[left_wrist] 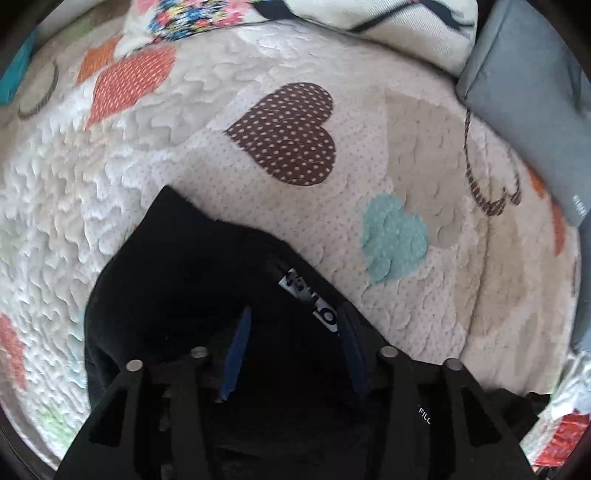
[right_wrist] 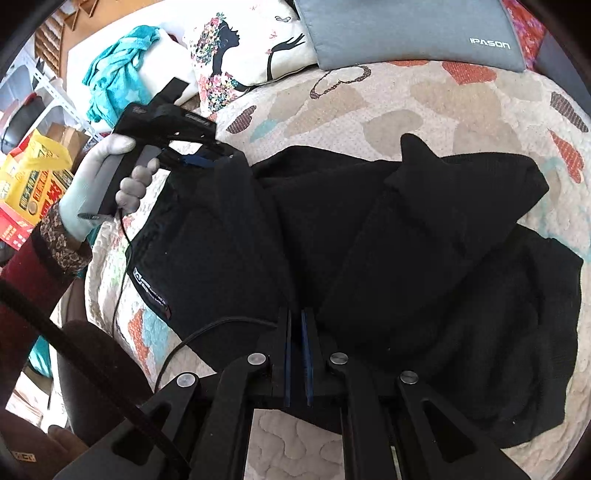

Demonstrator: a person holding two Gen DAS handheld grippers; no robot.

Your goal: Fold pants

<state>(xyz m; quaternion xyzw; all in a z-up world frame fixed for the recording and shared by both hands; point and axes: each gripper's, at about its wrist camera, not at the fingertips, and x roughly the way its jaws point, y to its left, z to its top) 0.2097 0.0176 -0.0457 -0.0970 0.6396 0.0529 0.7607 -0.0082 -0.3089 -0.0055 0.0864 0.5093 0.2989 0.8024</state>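
Your left gripper, fingers parted, straddles the pants edge below; right gripper clenched, nothing visibly held; pants' length runs rightward

"IPASON" on grey cushion

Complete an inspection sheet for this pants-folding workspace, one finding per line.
Surface: quilted heart-print bedspread, wrinkled.
Job's things: black pants lying rumpled and partly folded over themselves.
Clutter: grey cushion, printed pillow, teal cloth.
Grippers: left gripper over the pants' edge, jaws apart; right gripper with jaws together, low over the pants.
Cables: thin black cable trailing from the left gripper.
Surroundings: yellow box, shelving behind.
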